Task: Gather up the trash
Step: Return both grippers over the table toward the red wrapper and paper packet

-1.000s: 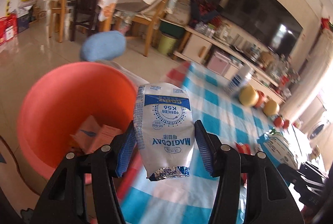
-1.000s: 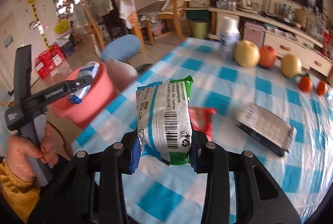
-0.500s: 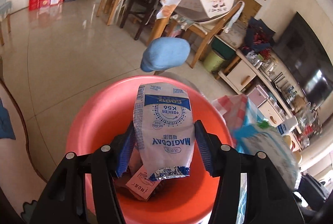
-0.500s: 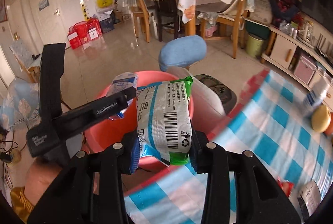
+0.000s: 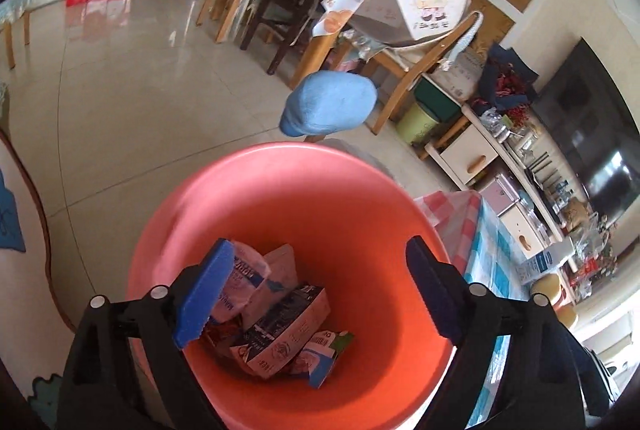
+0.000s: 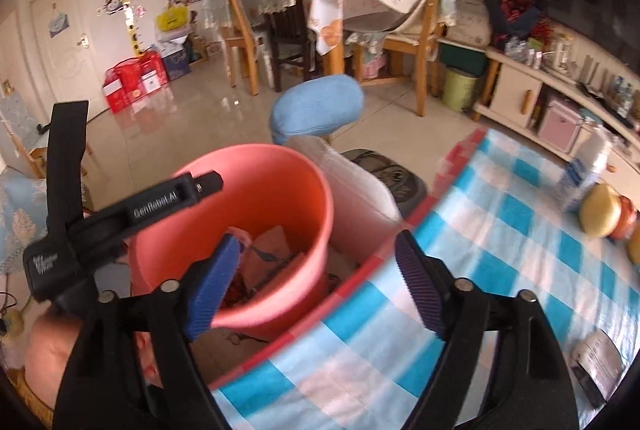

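Left wrist view: crumpled wrappers and small cartons (image 5: pixel 276 314) lie heaped at the bottom of the round salmon-pink plastic bucket (image 5: pixel 280 190), directly below and ahead of the left gripper (image 5: pixel 316 300), whose jaws are opening with nothing between them. In the right wrist view, the right gripper (image 6: pixel 316 288) (jaws likewise opening, empty) hangs over the red-edged rim of the blue-and-white checked tabletop (image 6: pixel 500 230), with the bucket to its left; a flat grey packet (image 6: pixel 600 362) remaining on the cloth lies nearer this hand.
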